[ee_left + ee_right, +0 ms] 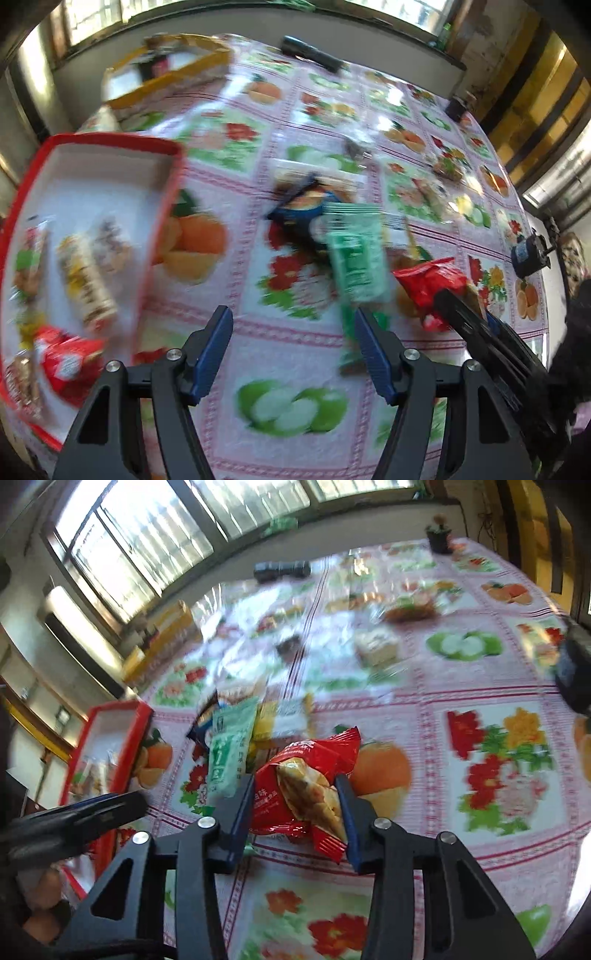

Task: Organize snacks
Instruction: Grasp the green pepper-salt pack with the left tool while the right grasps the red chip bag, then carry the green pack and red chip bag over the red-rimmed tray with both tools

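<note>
**Right gripper closed on a red snack packet; left gripper empty and wide**

The right gripper (295,812) has its blue-padded jaws against both sides of a glossy red foil snack packet (295,790) printed with a picture of golden pastry. White Chinese characters run down the packet's left side, too blurred to read. The packet lies on the pink plastic tablecloth with fruit and flower prints (461,686), its long axis running away from the camera and one crimped end nearest the lens.

Just to its left lies a pale green flat sachet (229,753) with white lettering, long axis also pointing away, overlapping a dark blue packet (201,723). A yellow-and-white wrapper (284,716) sits just behind them.

The left gripper (293,332) is spread wide with nothing between its fingers, above bare cloth. To its left, a shallow red-rimmed white tray (110,142) holds several wrapped snacks; blur prevents an exact count.
</note>
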### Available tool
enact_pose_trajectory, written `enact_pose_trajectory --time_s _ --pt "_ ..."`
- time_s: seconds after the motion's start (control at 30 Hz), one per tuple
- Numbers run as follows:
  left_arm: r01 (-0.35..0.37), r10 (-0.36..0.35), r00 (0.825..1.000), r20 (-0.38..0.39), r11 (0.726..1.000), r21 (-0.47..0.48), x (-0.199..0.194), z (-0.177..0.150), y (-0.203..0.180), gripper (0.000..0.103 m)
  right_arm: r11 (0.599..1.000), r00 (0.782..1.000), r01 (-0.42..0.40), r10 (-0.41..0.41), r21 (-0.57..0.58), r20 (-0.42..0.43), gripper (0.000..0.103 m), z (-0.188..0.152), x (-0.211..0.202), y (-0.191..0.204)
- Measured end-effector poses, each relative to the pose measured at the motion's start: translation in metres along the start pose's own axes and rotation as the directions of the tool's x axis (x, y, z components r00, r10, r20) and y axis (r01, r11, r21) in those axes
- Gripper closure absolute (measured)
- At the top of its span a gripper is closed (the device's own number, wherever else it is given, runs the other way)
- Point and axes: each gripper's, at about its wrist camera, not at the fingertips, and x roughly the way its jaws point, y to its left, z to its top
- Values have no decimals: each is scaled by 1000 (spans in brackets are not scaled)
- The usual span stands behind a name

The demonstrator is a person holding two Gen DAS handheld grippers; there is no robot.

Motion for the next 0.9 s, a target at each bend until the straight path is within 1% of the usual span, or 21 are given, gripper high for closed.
enact_pose_trajectory --time_s 0.13,0.2,0.23,0.27,0.3,0.33,0.37,0.4,0.47,0.53,0.6,0.73,0.9 --pt "7 -6 999 -48 1000 27 26 6 -25 35 998 997 -21 16 65 71 59 -5 -38 -26" --pt "-7 10 997 -79 999 40 42 6 -39 35 994 996 -32 23 102 84 59 -8 -51 -39" --pt "-17 21 996 -82 999 44 46 6 -41 35 993 996 -33 23 113 90 59 -7 -55 -43" --pt "-36 40 995 -86 998 47 52 5 -44 38 992 995 -34 22 121 96 59 -9 -59 -47" --pt "-66 70 995 -67 996 59 54 3 -48 46 992 995 -34 22 125 97 59 -10 -63 -49" --pt "-83 87 995 -52 994 71 54 2 -50 57 991 995 -38 25 128 98 59 -11 -65 -51" --pt "-93 97 994 -43 992 86 52 1 -53 72 991 995 -39 26 129 101 59 -10 -65 -50" --pt "-80 85 995 -50 993 89 50 0 -53 75 991 994 -40 26 130 103 59 -11 -67 -50" --pt "-68 73 996 -53 993 93 46 -3 -51 76 990 993 -47 32 132 110 59 -11 -70 -50" --pt "-94 98 994 -38 992 89 40 -9 -47 76 992 992 -48 35 114 119 59 -11 -74 -45" --pt "-104 107 994 -23 991 87 30 -16 -42 76 993 991 -58 45 100 128 59 -12 -78 -39" --pt "-140 137 990 45 986 86 2 -31 -30 76 994 988 -85 76 63 136 59 -13 -86 -23" --pt "-196 189 974 125 979 46 -39 -45 -6 76 994 985 -110 107 12 133 59 -17 -89 1"
